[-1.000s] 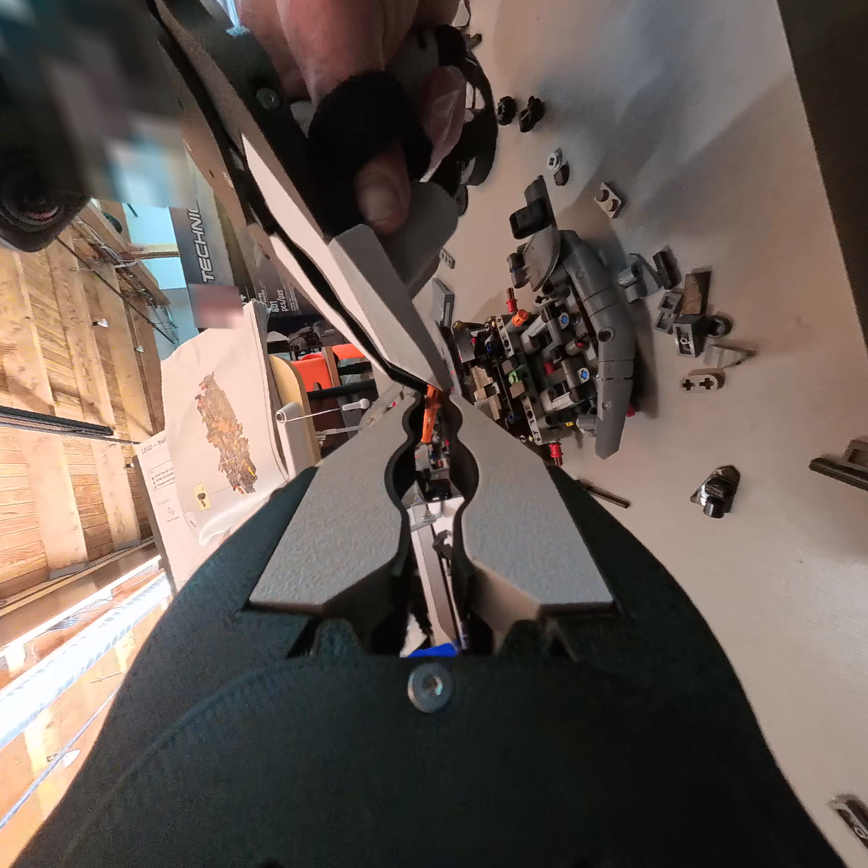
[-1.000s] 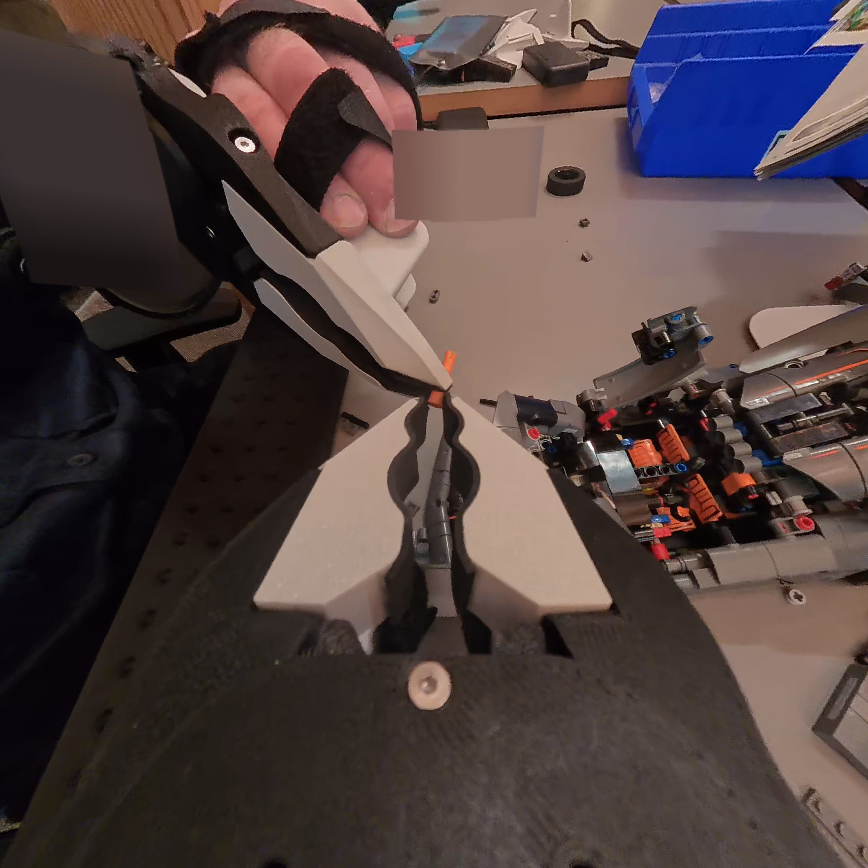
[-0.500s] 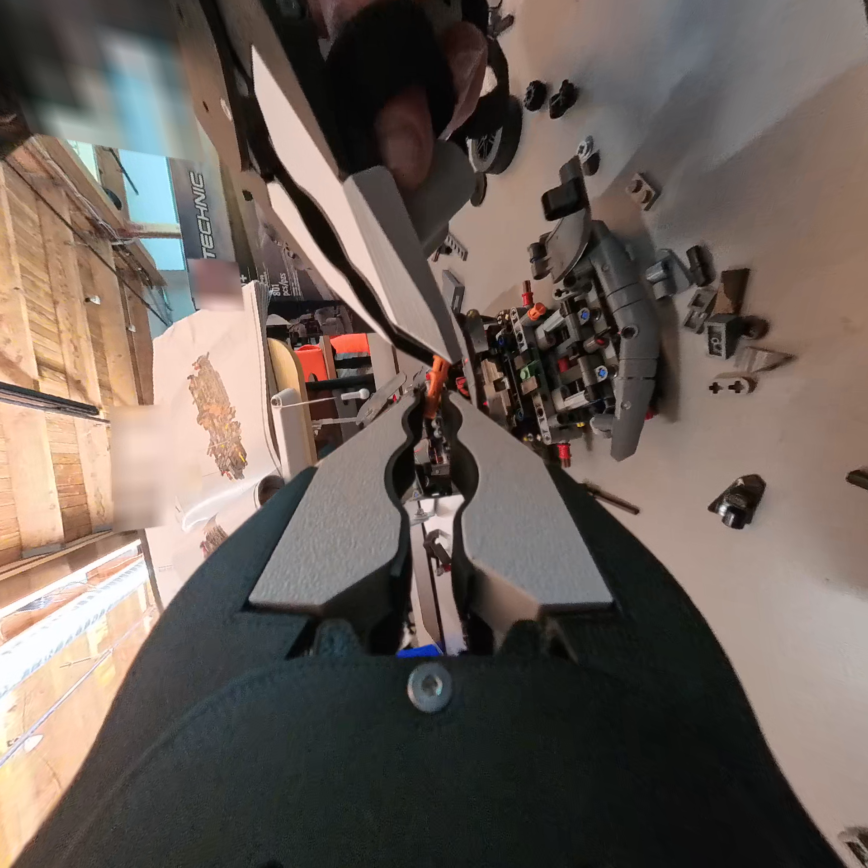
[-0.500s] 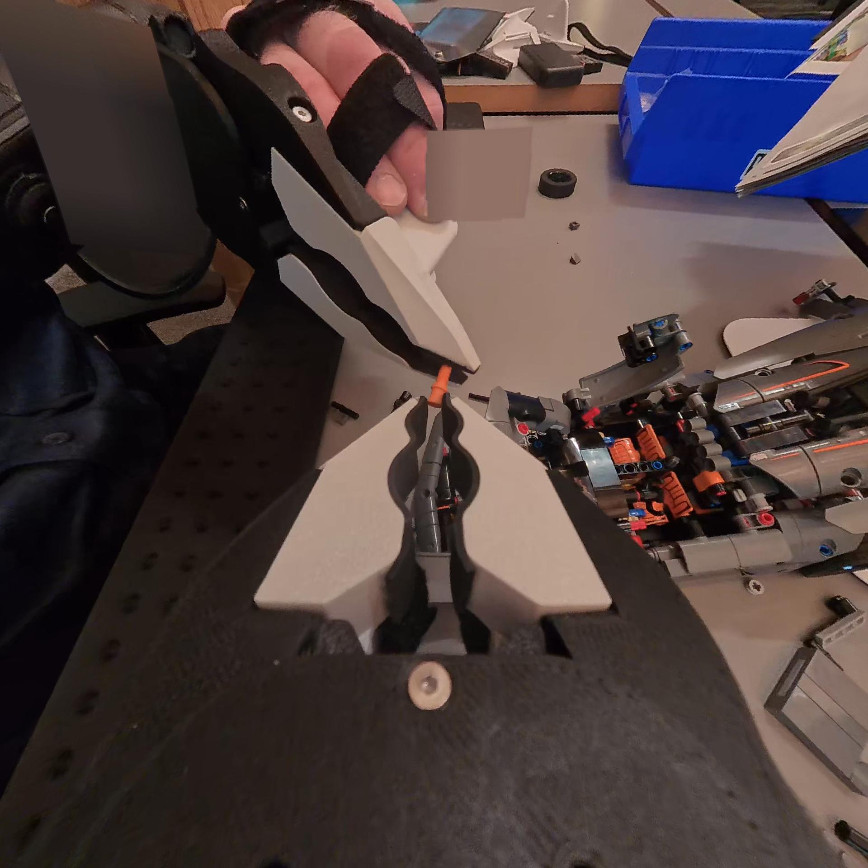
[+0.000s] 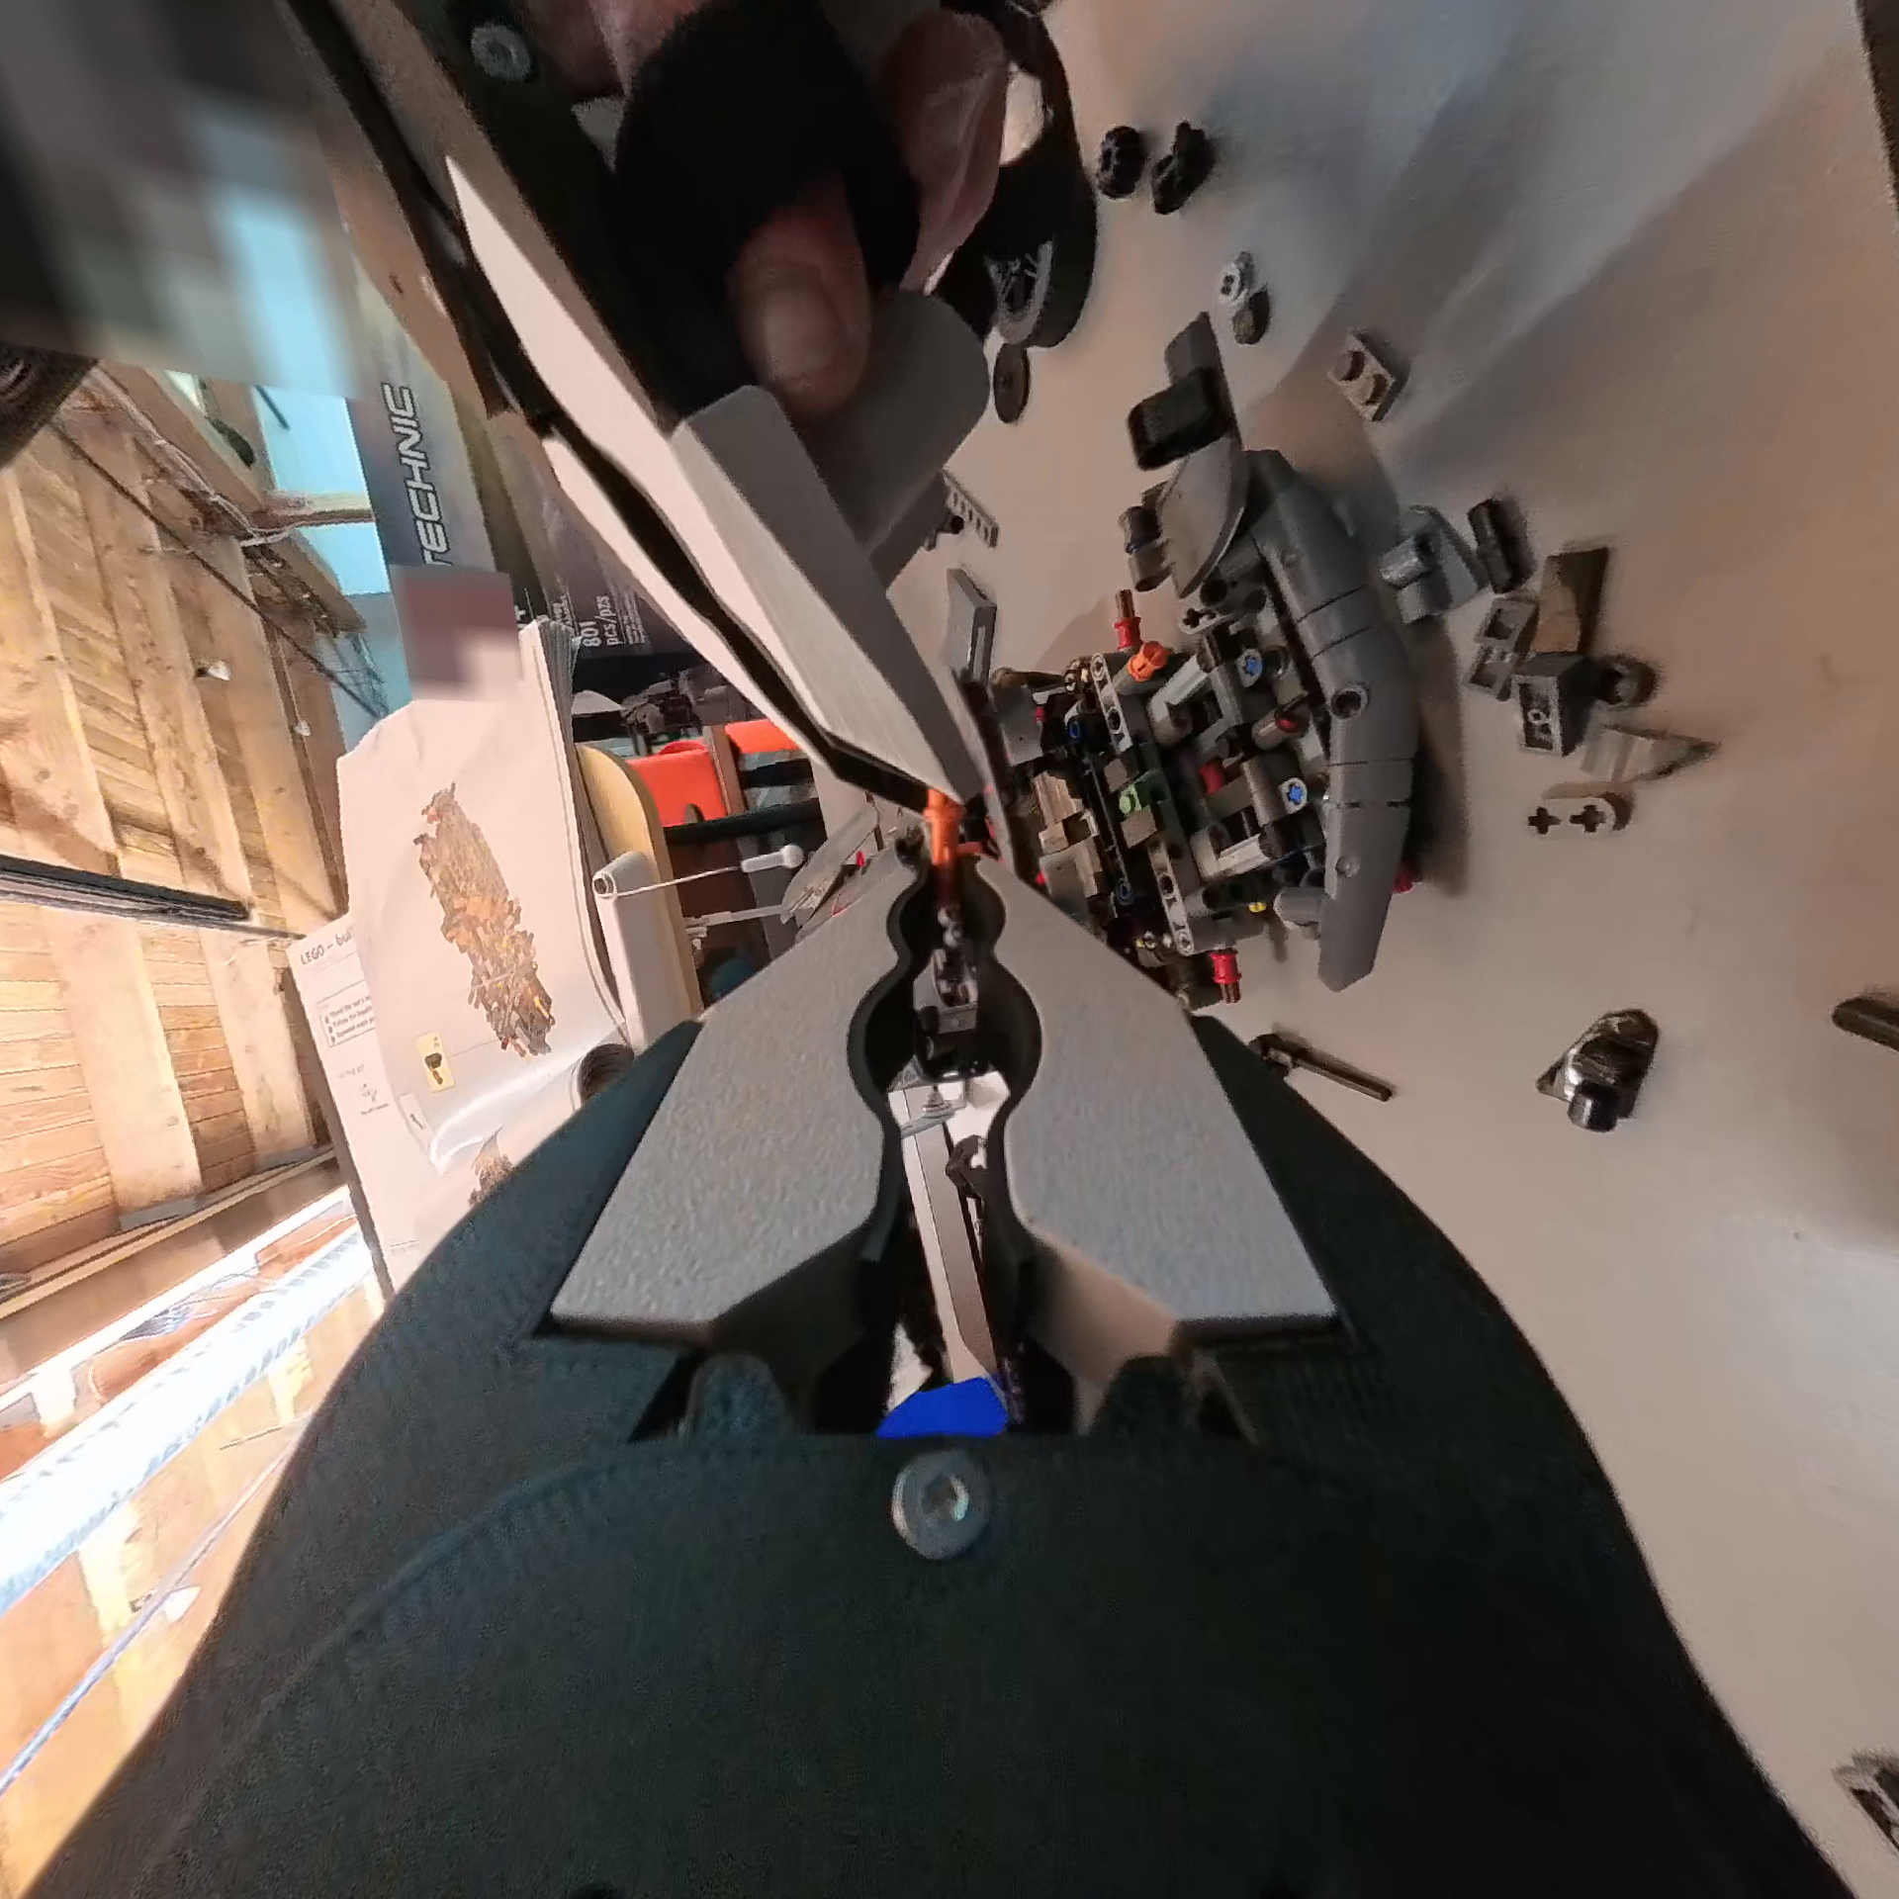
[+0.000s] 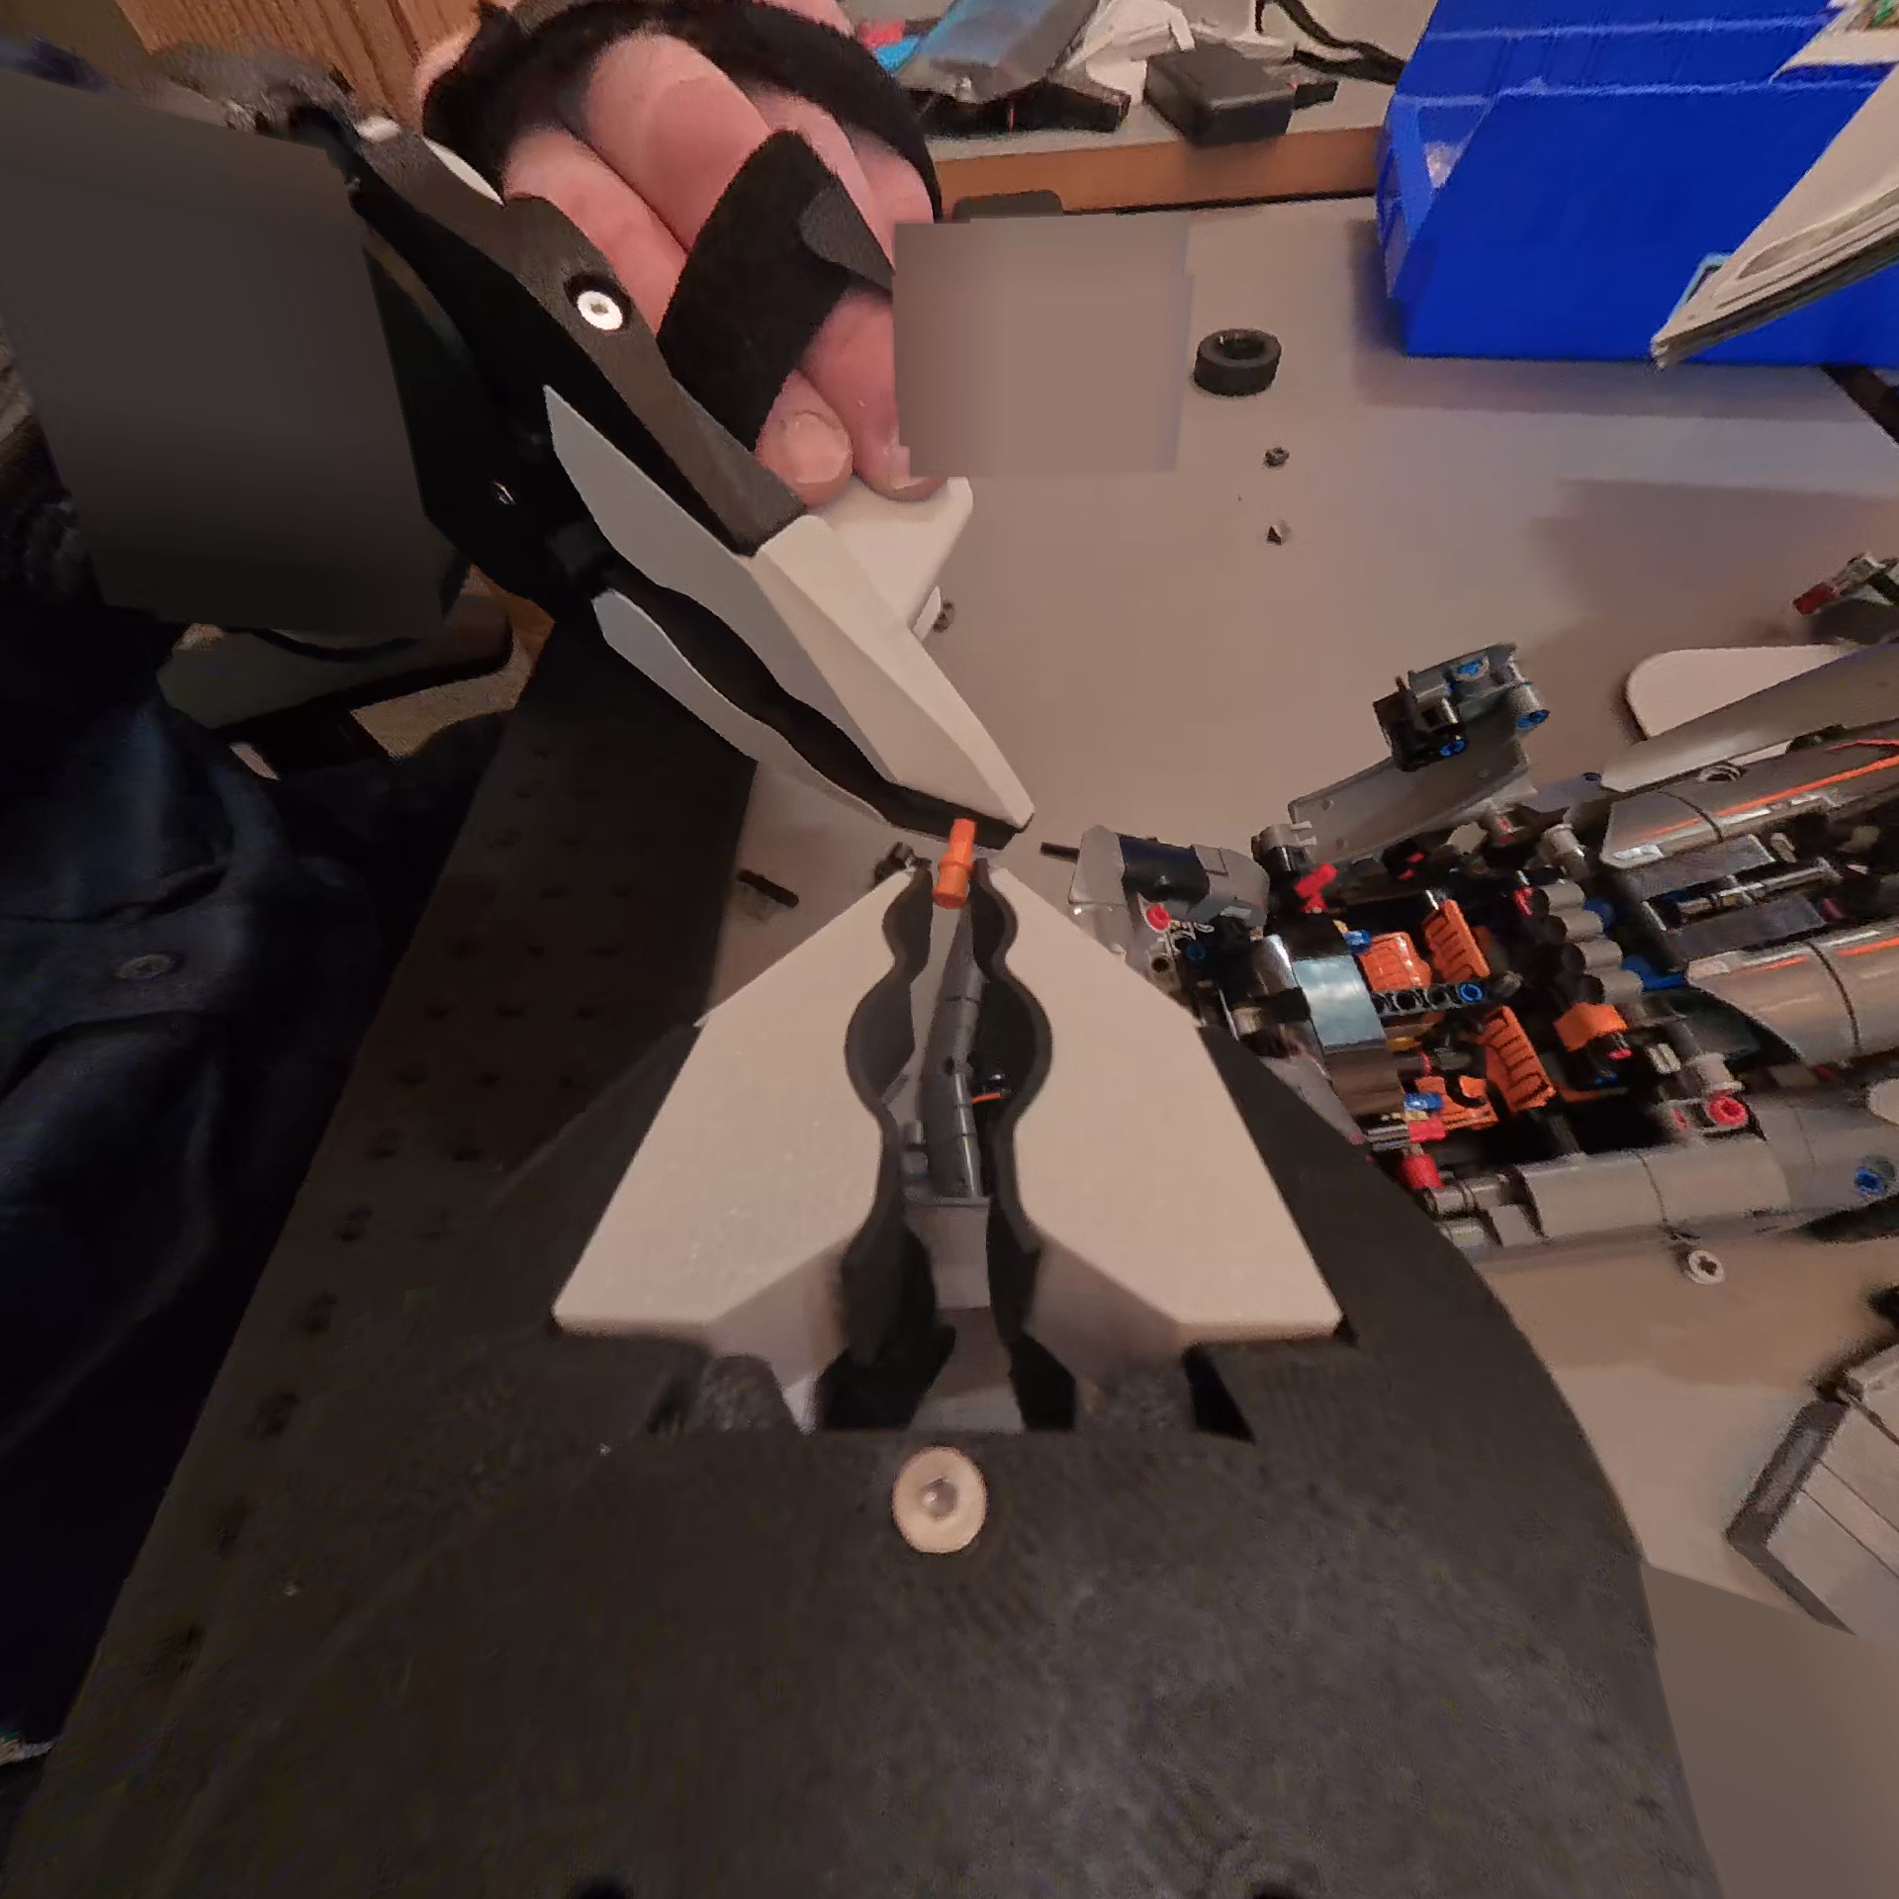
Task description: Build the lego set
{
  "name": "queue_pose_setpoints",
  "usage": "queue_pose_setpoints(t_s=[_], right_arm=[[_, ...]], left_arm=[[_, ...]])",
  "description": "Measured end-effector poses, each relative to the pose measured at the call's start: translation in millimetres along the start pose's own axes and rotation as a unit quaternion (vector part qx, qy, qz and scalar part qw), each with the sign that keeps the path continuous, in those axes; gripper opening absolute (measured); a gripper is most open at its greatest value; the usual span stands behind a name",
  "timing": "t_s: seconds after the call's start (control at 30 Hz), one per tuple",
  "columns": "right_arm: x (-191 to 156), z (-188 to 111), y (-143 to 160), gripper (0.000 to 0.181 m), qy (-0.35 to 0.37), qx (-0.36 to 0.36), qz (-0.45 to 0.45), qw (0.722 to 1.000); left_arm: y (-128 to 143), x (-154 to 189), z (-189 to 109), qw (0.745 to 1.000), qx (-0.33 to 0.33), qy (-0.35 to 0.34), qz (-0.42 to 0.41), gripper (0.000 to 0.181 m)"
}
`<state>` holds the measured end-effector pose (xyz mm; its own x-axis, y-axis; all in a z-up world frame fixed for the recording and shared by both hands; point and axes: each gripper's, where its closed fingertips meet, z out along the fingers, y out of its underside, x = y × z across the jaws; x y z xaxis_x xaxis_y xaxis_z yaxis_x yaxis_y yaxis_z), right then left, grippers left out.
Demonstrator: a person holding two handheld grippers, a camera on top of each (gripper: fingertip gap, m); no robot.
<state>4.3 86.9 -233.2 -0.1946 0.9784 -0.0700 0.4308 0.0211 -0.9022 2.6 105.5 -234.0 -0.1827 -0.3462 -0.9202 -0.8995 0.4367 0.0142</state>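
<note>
Two hand-held grippers meet tip to tip above a grey table, sharing one small orange pin (image 6: pixel 956 866).

The right gripper (image 6: pixel 951 873) has its pale wedge fingers closed almost together, pinching the lower end of the orange pin at their tips. The left gripper (image 6: pixel 1002 822) comes in from 10 o'clock in the right wrist view, also drawn nearly shut. Its tip touches the pin's upper end, but whether it truly grips the pin or only presses on it cannot be told. A hand (image 6: pixel 740 267) wrapped in black straps works that gripper.

In the left wrist view the roles mirror. The left gripper (image 5: pixel 951 858) is closed around the pin (image 5: pixel 940 832), and the right gripper (image 5: pixel 961 791) descends from 11 o'clock.

The part-built grey model (image 6: pixel 1541 987), with orange and blue fittings, lies on the table (image 6: pixel 1182 617) at 3 o'clock of the right gripper, near but not touching.

This looks like a handover or regrip of the pin before seating it in the model. The next move likely calls for one gripper to let go cleanly, then a steady carry to the right hole.

Loose parts (image 5: pixel 1541 658), a blue bin (image 6: pixel 1603 175) and an instruction booklet (image 5: pixel 462 904) sit farther out. Dark pieces seen between each gripper's fingers are too narrow to identify.
</note>
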Motion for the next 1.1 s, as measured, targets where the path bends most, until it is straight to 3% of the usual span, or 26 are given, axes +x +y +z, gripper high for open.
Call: queue_pose_setpoints(t_s=[0.4, 0.6, 0.73, 1.1], right_arm=[[12.0, -15.0, -1.7, 0.004, 0.027, 0.002, -0.001, 1.000], [10.0, -12.7, -1.5, 0.004, 0.021, 0.002, 0.000, 1.000], [8.2, -12.8, -2.2, 0.004, 0.015, 0.003, 0.002, 1.000], [2.1, -19.6, -10.3, 0.008, -0.002, 0.031, -0.015, 0.999]], left_arm=[[11.5, -2.7, 0.8, 0.998, 0.014, 0.017, -0.067, 0.007], [-0.5, -5.5, 2.2, 0.998, 0.029, 0.003, -0.064, 0.021], [-1.2, -10.6, 5.0, 0.998, 0.021, -0.025, -0.053, 0.001], [-5.5, -14.3, 1.8, 0.991, 0.070, -0.023, -0.113, 0.000]])
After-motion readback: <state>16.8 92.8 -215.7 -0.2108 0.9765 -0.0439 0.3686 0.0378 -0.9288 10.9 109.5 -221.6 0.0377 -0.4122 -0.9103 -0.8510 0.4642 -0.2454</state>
